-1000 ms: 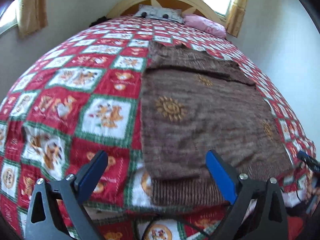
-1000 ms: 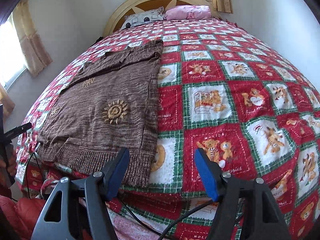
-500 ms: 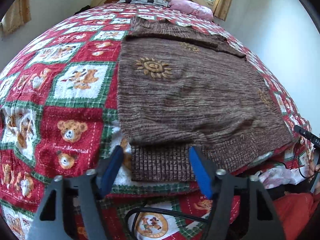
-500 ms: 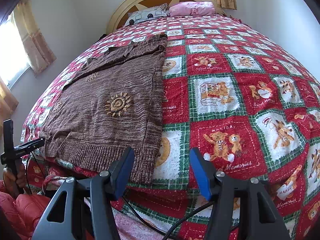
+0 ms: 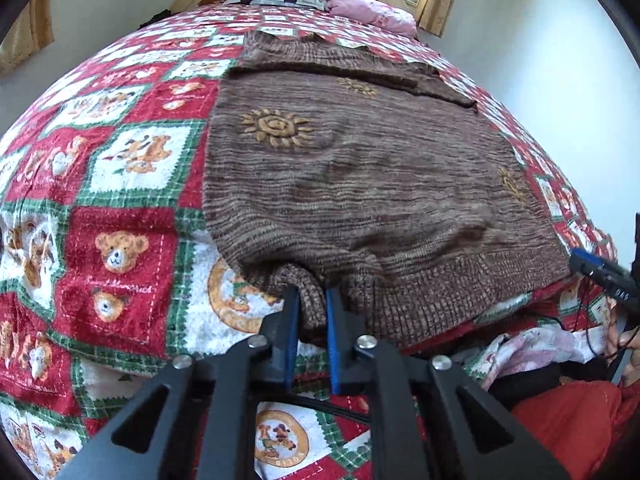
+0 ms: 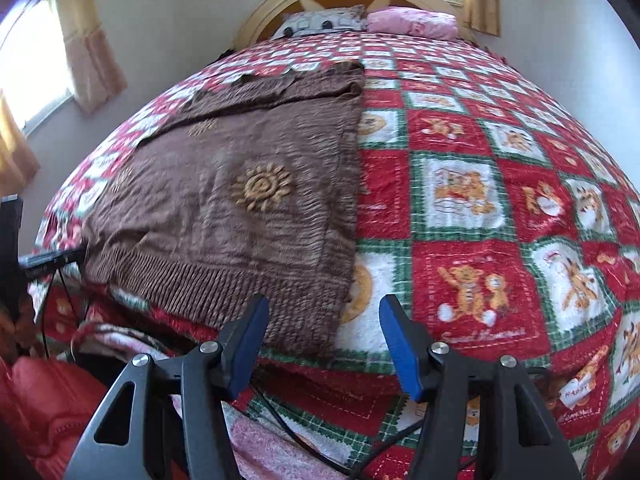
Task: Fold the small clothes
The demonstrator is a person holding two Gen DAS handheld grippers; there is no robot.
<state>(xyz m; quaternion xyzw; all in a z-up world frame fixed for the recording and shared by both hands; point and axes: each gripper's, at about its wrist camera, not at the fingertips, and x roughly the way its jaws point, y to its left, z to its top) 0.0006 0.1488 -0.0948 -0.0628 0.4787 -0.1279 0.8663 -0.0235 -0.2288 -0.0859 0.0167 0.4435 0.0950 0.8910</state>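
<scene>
A brown knitted sweater with gold sun patterns lies flat on the bed, ribbed hem toward me. My left gripper is shut on a bunched fold of the hem near its left corner. In the right wrist view the sweater lies left of centre. My right gripper is open, its blue pads just in front of the hem's right corner, not touching it.
The bed has a red, green and white teddy-bear quilt. Pillows lie at the wooden headboard. A black cable and red cloth hang at the near edge. Walls flank both sides.
My left gripper moved forward to the hem and closed on it, bunching the knit. My right gripper moved closer to the hem's right corner and stays open.
</scene>
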